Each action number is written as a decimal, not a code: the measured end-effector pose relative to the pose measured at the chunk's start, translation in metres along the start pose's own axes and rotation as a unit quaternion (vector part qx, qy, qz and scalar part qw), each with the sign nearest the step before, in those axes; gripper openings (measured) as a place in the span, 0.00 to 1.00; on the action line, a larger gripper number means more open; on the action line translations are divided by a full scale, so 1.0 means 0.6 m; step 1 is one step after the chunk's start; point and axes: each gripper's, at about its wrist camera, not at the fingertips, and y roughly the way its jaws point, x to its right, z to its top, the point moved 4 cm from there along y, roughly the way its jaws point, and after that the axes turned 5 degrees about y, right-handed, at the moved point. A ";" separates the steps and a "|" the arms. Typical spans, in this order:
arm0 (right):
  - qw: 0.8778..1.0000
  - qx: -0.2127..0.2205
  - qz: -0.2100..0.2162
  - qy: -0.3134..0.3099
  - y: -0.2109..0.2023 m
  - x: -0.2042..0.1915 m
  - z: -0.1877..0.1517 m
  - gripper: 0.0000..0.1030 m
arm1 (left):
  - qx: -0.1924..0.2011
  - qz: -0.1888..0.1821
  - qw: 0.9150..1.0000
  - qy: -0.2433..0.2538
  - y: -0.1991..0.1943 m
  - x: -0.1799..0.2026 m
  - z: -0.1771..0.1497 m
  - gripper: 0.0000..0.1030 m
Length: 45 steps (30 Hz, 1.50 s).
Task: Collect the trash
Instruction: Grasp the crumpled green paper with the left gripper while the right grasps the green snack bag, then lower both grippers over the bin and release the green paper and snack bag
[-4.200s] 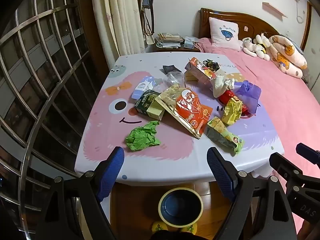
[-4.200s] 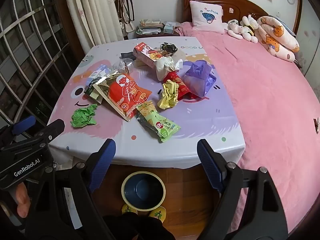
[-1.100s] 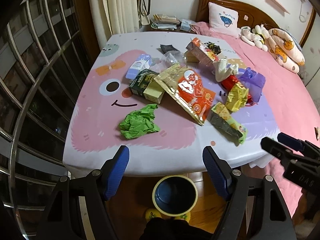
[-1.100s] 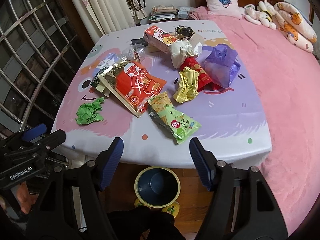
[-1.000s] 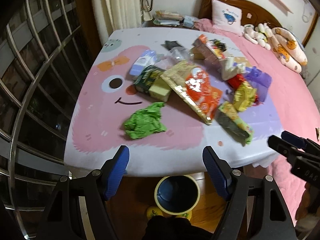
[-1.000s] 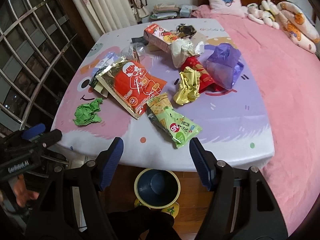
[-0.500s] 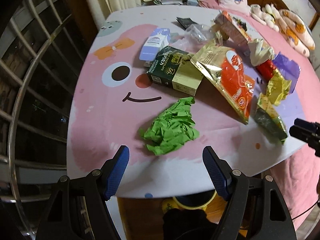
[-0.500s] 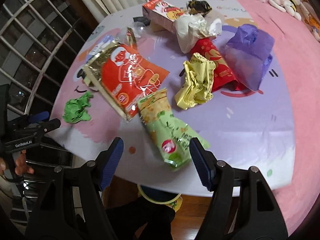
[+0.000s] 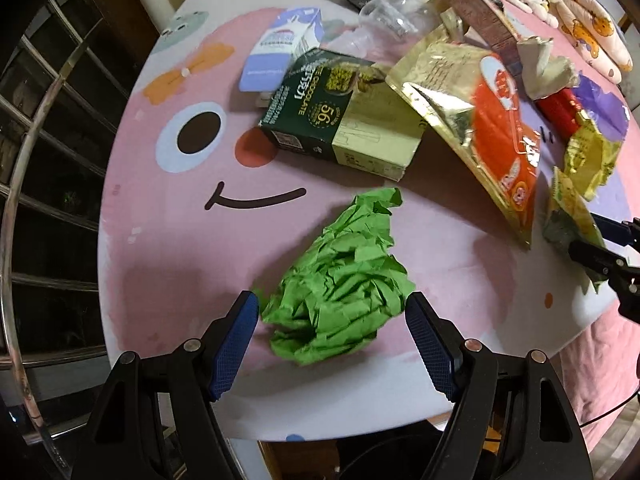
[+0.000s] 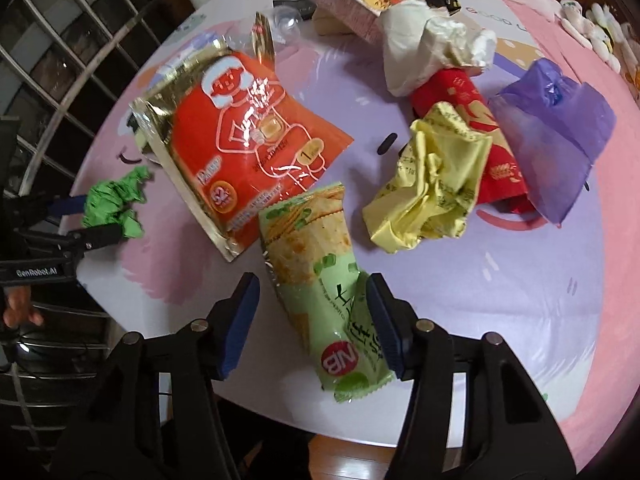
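Right gripper closing around green snack wrapper, near table's front edge.
Left gripper hanging wide open, straddling crumpled green paper; both grabs look imminent, nothing held yet.

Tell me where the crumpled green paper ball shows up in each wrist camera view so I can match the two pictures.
Left wrist: crumpled green paper ball sits low centre, between the left gripper pads, untouched.
Right wrist: it lies at the far left edge, beside the left gripper.
Shared landmark: the orange and gold snack bag.
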 end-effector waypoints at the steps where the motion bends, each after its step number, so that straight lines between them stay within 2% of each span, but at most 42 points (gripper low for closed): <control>1: 1.000 -0.003 -0.006 -0.004 0.007 -0.001 0.000 0.50 | -0.003 -0.001 1.000 -0.002 0.006 -0.001 0.002 0.76; 5: 0.999 0.005 -0.026 -0.028 0.018 -0.010 -0.004 0.45 | -0.004 0.000 1.000 -0.002 0.020 -0.004 0.010 0.75; 7: 0.998 0.010 -0.039 -0.045 0.023 -0.016 -0.005 0.40 | -0.008 -0.010 1.000 -0.003 0.027 -0.002 0.010 0.70; 11: 0.996 0.020 -0.062 -0.058 0.025 -0.017 -0.008 0.23 | -0.002 -0.007 1.000 0.004 0.031 0.004 0.011 0.63; 13: 0.997 0.024 -0.057 -0.050 0.025 -0.012 -0.008 0.12 | 0.003 -0.008 1.000 0.006 0.030 0.009 0.005 0.59; 16: 0.999 0.024 -0.034 -0.027 0.023 0.002 -0.007 0.07 | 0.008 -0.010 1.000 0.000 0.027 0.009 0.001 0.54; 25: 0.999 0.035 0.018 0.011 -0.015 0.020 -0.028 0.05 | 0.040 0.007 0.999 -0.006 -0.012 0.027 -0.023 0.48; 33: 0.995 0.062 0.070 0.035 -0.096 0.000 -0.074 0.04 | 0.079 -0.024 0.996 -0.017 -0.094 0.054 -0.064 0.48; 40: 0.988 0.071 0.122 0.063 -0.145 -0.030 -0.131 0.04 | 0.099 -0.060 0.993 -0.008 -0.146 0.093 -0.136 0.48; 45: 0.987 0.064 0.132 0.072 -0.157 -0.050 -0.196 0.04 | 0.106 -0.077 0.991 0.004 -0.165 0.129 -0.199 0.48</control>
